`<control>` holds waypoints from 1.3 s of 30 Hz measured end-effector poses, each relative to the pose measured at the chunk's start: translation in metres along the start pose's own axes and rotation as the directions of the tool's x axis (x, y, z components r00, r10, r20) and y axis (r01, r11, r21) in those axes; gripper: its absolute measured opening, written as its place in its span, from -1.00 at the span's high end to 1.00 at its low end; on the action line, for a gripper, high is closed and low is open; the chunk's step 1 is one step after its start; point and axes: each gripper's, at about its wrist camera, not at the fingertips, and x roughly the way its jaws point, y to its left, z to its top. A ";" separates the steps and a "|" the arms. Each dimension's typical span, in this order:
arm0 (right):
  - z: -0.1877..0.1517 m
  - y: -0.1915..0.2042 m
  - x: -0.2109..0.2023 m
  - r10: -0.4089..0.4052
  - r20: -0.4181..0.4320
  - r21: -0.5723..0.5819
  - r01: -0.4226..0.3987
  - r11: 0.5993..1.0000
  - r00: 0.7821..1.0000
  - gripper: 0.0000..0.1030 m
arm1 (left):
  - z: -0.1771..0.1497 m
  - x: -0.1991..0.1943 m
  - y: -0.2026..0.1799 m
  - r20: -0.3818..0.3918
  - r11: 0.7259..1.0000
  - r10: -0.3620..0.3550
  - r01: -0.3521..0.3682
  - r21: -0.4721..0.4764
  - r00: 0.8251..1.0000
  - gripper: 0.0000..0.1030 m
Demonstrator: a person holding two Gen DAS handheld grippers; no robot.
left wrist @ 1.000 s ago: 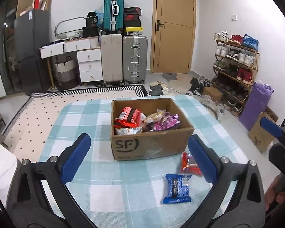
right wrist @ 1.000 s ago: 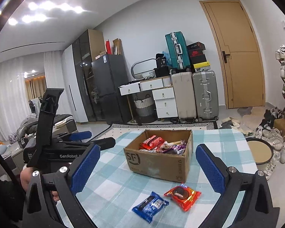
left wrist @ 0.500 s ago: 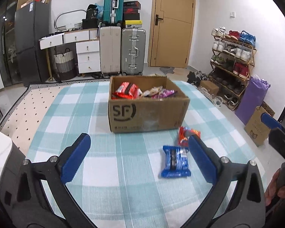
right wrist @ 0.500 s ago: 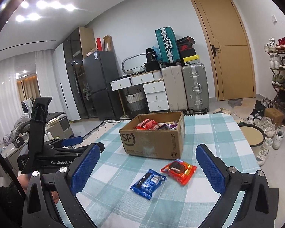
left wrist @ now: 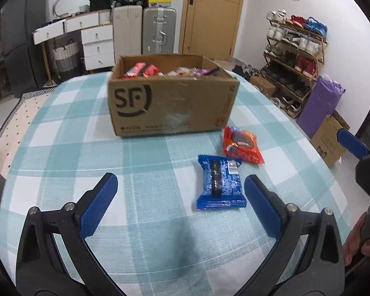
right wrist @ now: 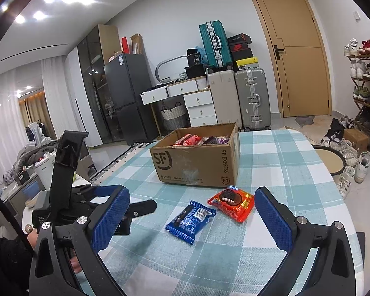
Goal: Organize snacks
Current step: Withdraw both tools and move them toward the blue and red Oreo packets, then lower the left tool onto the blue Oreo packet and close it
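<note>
**Blue packet just ahead of my left gripper**

My left gripper hung released and empty over the checked table. The blue packet lay flat just ahead, toward my right finger, its long axis pointing away toward the cardboard box. The red packet touched its far corner. My right gripper was spread too, farther back. The box's contents were half hidden by its wall.

A teal-and-white checked cloth covers the worktop; the box is brown, one packet blue, the other packet red.
</note>
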 end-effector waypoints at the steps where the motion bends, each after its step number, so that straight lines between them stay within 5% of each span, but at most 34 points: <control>1: -0.002 -0.002 0.003 -0.006 -0.003 0.000 0.006 1.000 1.000 -0.99 | -0.001 0.006 -0.001 -0.009 1.000 -0.004 0.004 0.000 1.000 -0.99; 28: -0.031 -0.061 0.057 0.029 -0.110 0.132 -0.015 0.991 0.993 -0.99 | 0.012 0.129 -0.032 -0.217 0.997 -0.067 0.074 0.023 0.974 -0.87; 34: -0.032 -0.061 0.057 0.035 -0.109 0.136 -0.020 0.991 0.993 -0.99 | 0.015 0.132 -0.037 -0.213 0.996 -0.066 0.076 0.039 0.975 -0.57; 38: -0.033 -0.062 0.057 0.038 -0.108 0.141 -0.022 0.990 0.993 -0.99 | 0.015 0.130 -0.039 -0.203 0.995 -0.074 0.087 0.054 0.976 0.17; 39: -0.034 -0.063 0.057 0.038 -0.108 0.144 -0.023 0.989 0.993 -0.99 | 0.014 0.130 -0.040 -0.200 0.994 -0.067 0.083 0.071 0.978 0.17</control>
